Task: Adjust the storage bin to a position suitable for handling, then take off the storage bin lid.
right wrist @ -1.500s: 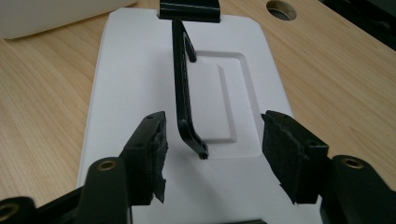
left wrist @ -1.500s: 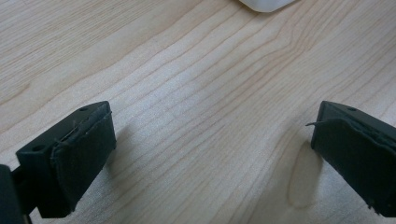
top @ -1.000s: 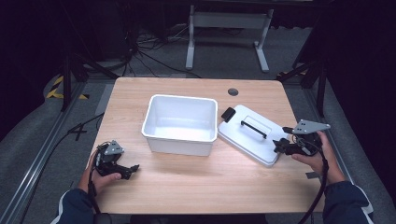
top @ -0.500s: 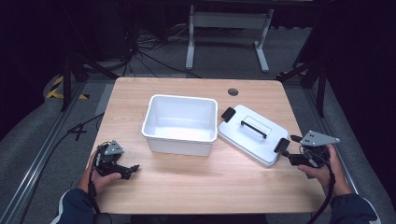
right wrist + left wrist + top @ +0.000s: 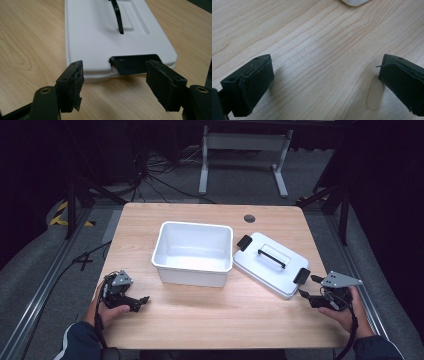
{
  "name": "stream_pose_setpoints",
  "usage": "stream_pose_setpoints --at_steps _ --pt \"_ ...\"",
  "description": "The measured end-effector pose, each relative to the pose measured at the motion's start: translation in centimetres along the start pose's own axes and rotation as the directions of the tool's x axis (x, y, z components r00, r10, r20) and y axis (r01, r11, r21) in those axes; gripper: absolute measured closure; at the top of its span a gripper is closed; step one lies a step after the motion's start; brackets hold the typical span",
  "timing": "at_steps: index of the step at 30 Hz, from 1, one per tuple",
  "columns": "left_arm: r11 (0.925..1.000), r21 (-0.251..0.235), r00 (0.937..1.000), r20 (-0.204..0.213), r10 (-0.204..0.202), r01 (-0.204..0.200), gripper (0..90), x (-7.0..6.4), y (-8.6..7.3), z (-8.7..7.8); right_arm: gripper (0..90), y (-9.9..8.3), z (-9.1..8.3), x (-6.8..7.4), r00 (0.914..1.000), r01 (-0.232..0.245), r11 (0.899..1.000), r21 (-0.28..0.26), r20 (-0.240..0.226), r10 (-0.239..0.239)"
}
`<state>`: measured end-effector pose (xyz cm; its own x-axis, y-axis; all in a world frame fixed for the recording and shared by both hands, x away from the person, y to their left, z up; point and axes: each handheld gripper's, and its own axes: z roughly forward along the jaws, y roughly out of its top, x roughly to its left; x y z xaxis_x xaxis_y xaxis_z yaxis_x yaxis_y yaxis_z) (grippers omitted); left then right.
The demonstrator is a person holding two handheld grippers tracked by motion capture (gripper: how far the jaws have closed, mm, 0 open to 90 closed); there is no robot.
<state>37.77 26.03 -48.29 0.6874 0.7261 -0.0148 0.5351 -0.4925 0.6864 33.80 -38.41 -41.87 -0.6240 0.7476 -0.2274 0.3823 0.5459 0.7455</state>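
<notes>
A white rectangular bin point(image 5: 194, 252) stands open at the middle of the wooden table point(image 5: 210, 320). Its white lid point(image 5: 270, 265) lies flat to the right of it, with a black handle point(image 5: 271, 258) on top and a black latch at each end. My right gripper point(image 5: 306, 296) rests on the table just off the lid's near corner, open, apart from the lid. In the right gripper view the near latch point(image 5: 136, 64) lies ahead between the jaws of the right gripper point(image 5: 115, 85). My left gripper point(image 5: 142, 301) sits open at the table's front left, over bare wood point(image 5: 322, 62).
A round cable hole point(image 5: 249, 218) sits near the table's far edge. Beyond the table are a grey stand point(image 5: 245, 150), cables on the floor and dark surroundings. A rail point(image 5: 45, 285) runs along the left side.
My right gripper has drawn back toward the front edge, away from the lid's near latch, and lowered to the table. The left gripper, the bin and the lid have stayed still.
</notes>
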Motion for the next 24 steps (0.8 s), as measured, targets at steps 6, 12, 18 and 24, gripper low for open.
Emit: stream_pose_setpoints --at_steps 6,12,18,24 --pt "1.0 0.0 1.0 -0.001 0.0 0.0 0.4 0.0 0.0 0.0 30.3 -1.0 -0.1 0.8 0.9997 0.0 1.0 0.005 -0.025 0.0" --pt "1.0 -0.004 1.0 -0.002 -0.001 0.001 0.4 0.0 0.0 0.0 30.2 -2.7 0.2 1.1 0.9991 -0.027 0.999 0.017 -0.033 0.028" --pt "1.0 0.003 0.9999 0.007 -0.008 0.008 0.2 0.0 0.0 0.0 29.7 -5.1 0.5 1.1 0.995 -0.081 0.996 0.043 -0.055 0.083" --pt "1.0 0.0 1.0 0.005 -0.007 0.007 0.2 0.0 0.0 0.0 25.9 -6.0 0.3 0.7 0.9847 -0.159 0.987 0.03 -0.067 0.161"
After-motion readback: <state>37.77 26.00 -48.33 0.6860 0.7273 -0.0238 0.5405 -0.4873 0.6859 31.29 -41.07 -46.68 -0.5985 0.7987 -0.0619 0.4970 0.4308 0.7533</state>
